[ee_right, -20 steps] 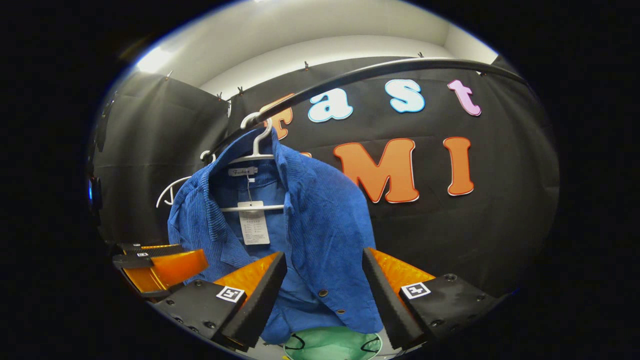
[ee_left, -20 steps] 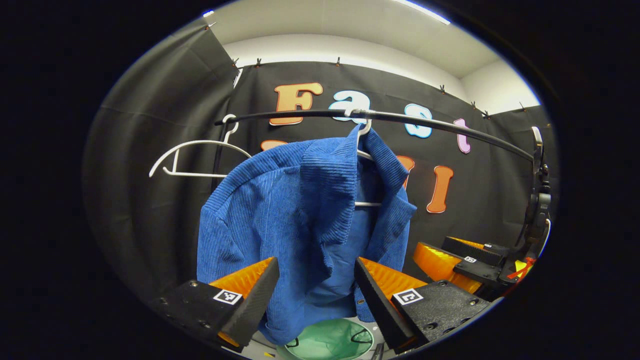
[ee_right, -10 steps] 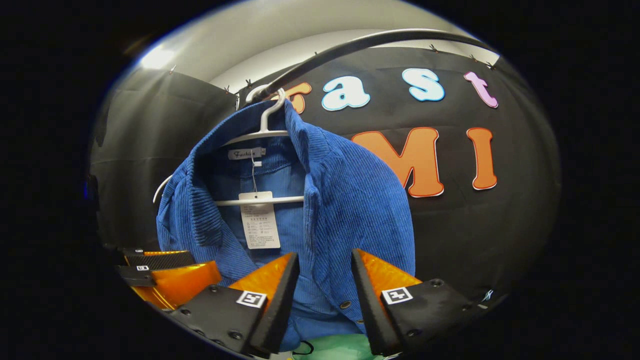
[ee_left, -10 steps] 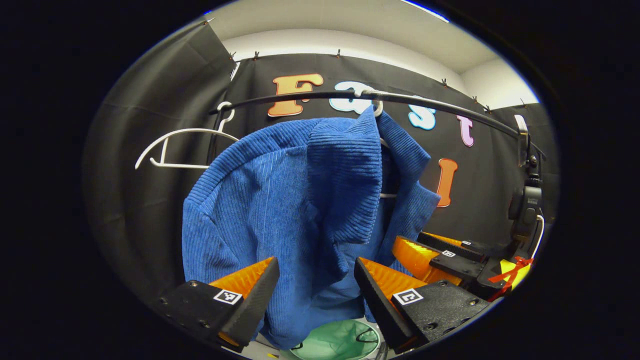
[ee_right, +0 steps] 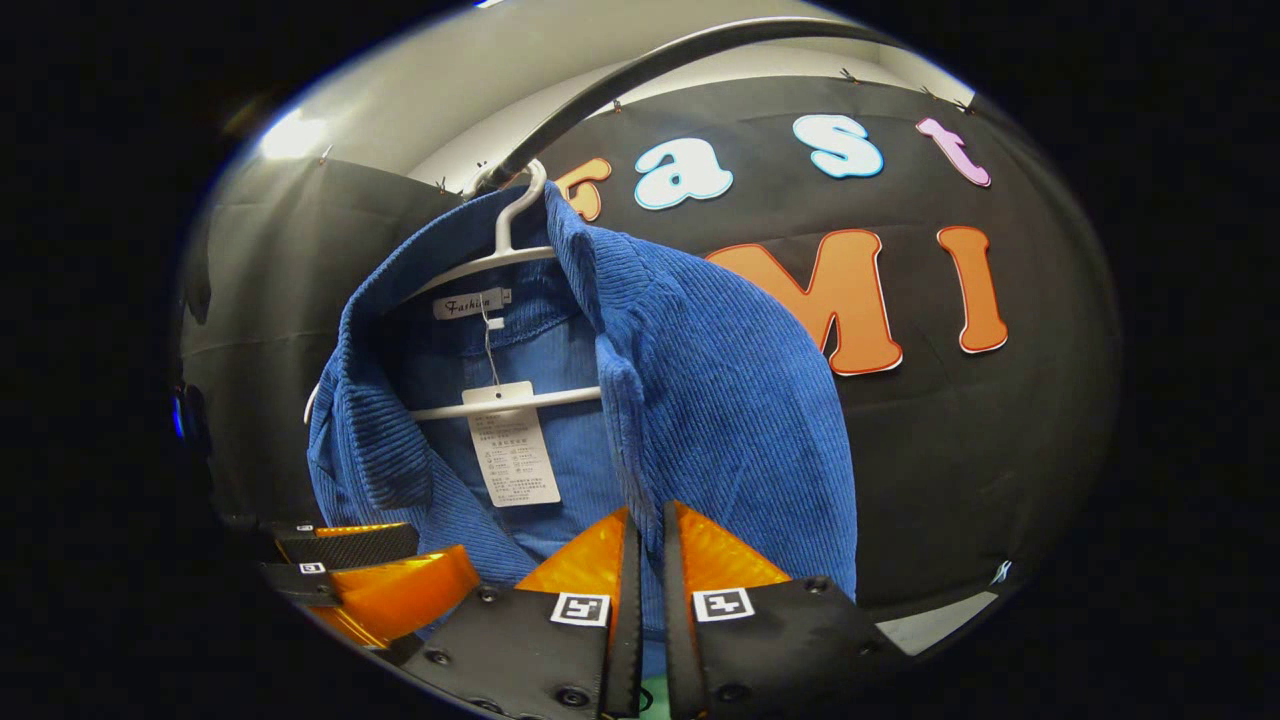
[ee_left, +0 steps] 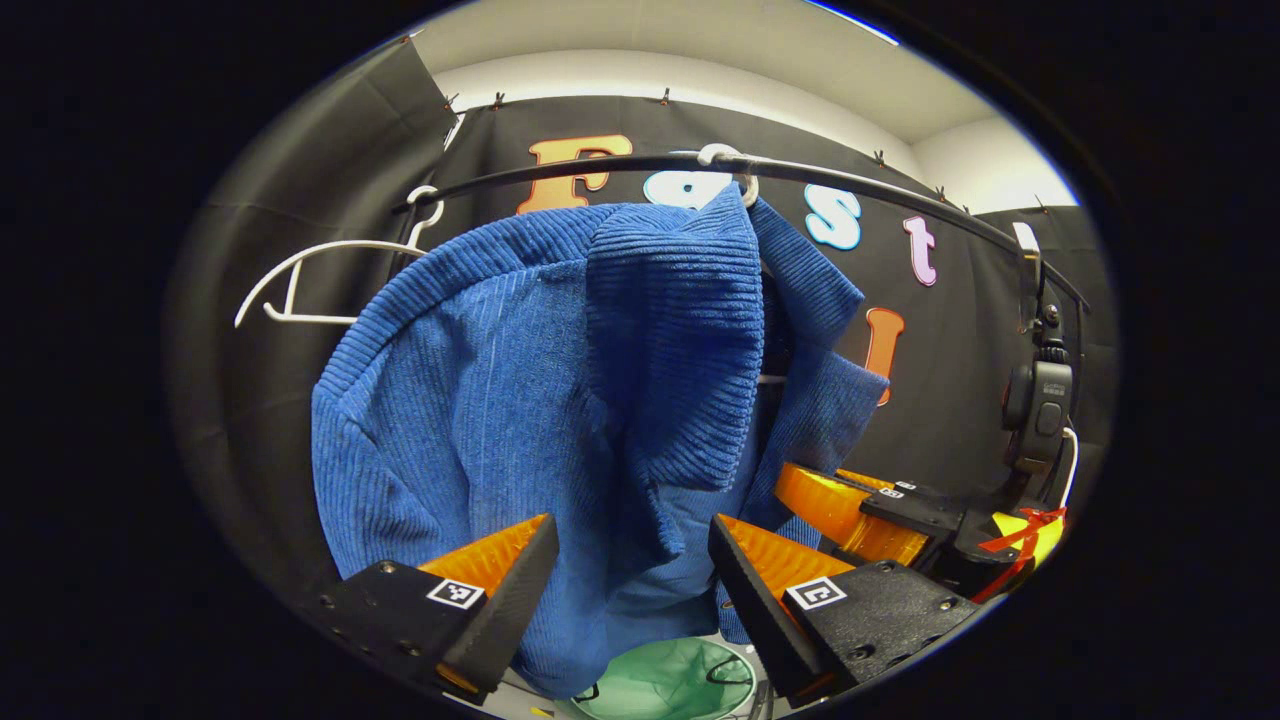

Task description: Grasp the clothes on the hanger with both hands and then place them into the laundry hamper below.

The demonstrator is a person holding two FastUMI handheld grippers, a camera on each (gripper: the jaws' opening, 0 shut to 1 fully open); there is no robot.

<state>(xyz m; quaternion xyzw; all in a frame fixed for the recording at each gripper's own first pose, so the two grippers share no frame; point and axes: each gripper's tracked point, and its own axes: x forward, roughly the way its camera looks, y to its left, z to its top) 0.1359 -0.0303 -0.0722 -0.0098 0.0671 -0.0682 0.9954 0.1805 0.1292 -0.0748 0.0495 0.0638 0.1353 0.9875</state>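
Right gripper clenched on the shirt placket; left gripper gapes, shirt hanging just ahead — drive onto a thick fold, then pinch. Hamper waits below.

Ribbed blue corduroy shirt is hung on a white plastic hanger; black curved rail. Orange, black-padded fingers are noted. Pale green mesh hamper is seen below.
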